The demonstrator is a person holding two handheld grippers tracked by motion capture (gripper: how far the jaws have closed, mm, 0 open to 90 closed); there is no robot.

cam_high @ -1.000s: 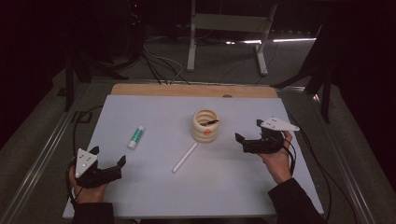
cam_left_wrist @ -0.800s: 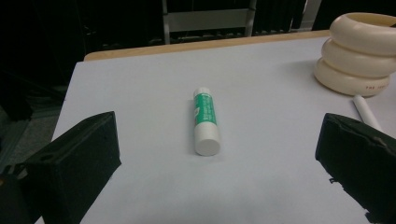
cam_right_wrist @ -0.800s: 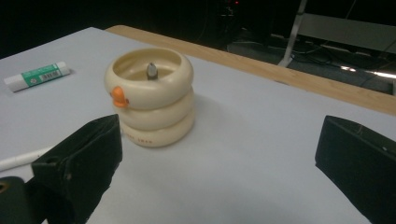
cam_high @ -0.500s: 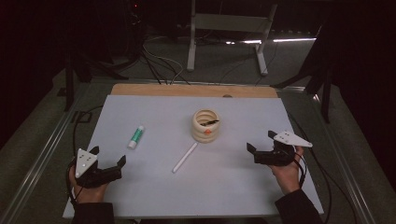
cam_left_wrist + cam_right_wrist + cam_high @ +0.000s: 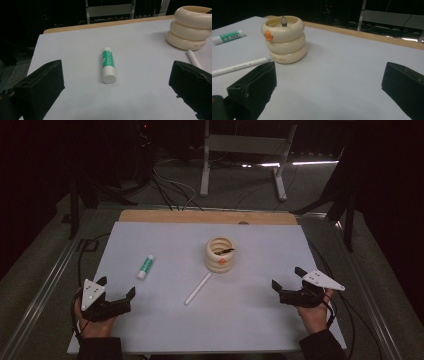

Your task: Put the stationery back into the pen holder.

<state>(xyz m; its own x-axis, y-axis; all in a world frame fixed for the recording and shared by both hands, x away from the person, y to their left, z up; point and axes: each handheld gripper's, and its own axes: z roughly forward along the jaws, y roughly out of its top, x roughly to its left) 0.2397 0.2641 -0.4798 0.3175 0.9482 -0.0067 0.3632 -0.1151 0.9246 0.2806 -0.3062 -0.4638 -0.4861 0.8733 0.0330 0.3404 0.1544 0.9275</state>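
Since a second ago the right gripper (image 5: 289,279) has drawn back from the cream holder (image 5: 221,255) toward the near right edge of the bench (image 5: 165,235), jaws spread wide and empty. At the near left, the left gripper (image 5: 119,287) is unmoved, also open and holding nothing. The holder, three stacked smooth rounded rings with a small orange knob on its side, stands upright mid-bench with a dark tip poking from its mouth. Beside its base lies a slim white pen (image 5: 198,289), long axis running diagonally toward the near left. A green-and-white cylindrical glue stick (image 5: 146,266) lies farther left, its axis pointing roughly away from the person.
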